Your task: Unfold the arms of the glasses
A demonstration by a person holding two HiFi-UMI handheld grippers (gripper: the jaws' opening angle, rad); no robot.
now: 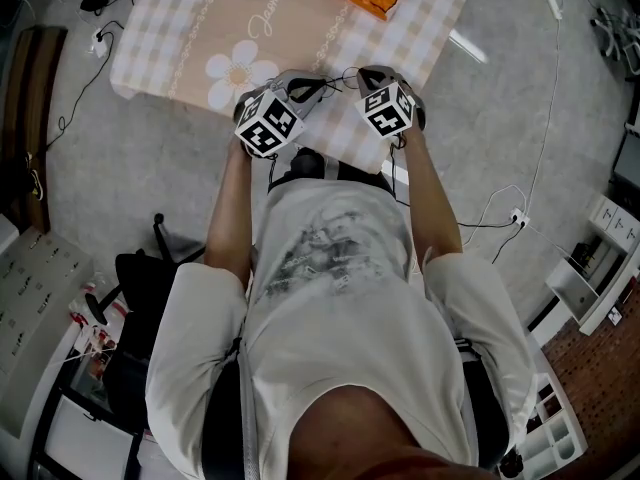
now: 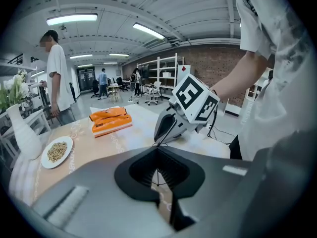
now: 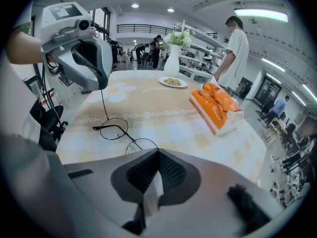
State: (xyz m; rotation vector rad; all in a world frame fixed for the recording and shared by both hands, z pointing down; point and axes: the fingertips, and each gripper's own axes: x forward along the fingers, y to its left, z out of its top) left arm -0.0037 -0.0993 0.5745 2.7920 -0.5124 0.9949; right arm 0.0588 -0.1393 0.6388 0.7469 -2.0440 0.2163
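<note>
Both pairs of jaws are closed. My left gripper [image 2: 158, 157] pinches the tip of one thin wire arm [image 3: 104, 105]. My right gripper [image 3: 157, 155] clamps the glasses [image 3: 126, 133] at the lens rim nearest it. The frame spans the gap between them at the near edge of the checked table [image 3: 163, 118]; I cannot tell whether it rests there. Judgement: this arm looks nearly swung out. Hold the right grip fixed, sweep the left in an arc about the hinge, never pull along the wire, and stop at the hinge's limit.
</note>
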